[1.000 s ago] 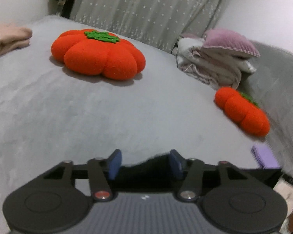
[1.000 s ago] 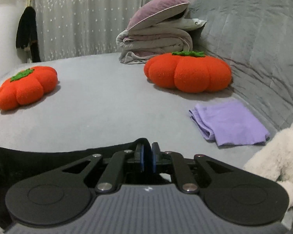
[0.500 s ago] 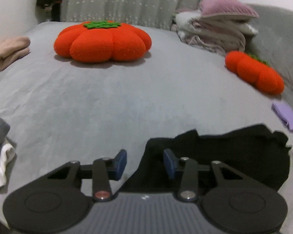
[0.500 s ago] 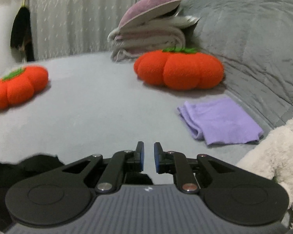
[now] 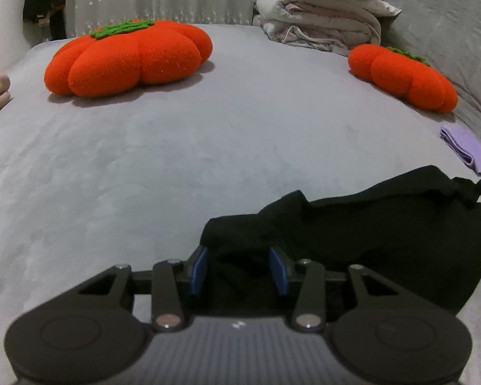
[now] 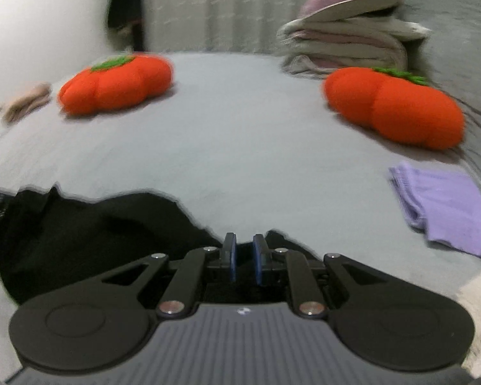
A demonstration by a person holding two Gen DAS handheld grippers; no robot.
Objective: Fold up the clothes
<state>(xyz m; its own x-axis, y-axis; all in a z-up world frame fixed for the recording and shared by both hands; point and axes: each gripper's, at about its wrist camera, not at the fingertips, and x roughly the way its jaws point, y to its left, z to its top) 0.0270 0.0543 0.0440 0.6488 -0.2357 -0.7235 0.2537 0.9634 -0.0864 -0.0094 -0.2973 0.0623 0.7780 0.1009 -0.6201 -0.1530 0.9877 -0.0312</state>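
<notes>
black cloth down on the bed, ready to fold

the black cloth (image 5: 352, 237) lies in a loose heap on the grey bed (image 5: 208, 147), at the near edge, right under both tools. it is not flat yet. one end sits by the left tool (image 5: 239, 269) and the other end sits by the right tool (image 6: 243, 261).

the left tool is about half wide and its jaws are opening. the cloth is between them, but the blue pads (image 5: 199, 269) do not press on it. the right tool is narrow, with a small gap. something dark shows in that gap, but the pads look apart from it, so it seems to hold nothing.

the cloth looks soft, thin and light. it will flop and bunch up, and it will not stay stiff when lifted. it can slip out of a weak pinch. i think the best place to grab is the edge, at two corners, one for each tool. then it can be pulled straight and laid flat before folding.

a purple cloth (image 6: 449, 211) lies folded at the right, well apart. two orange pumpkin pillows (image 5: 128, 56) sit further back, clear of the work.
</notes>
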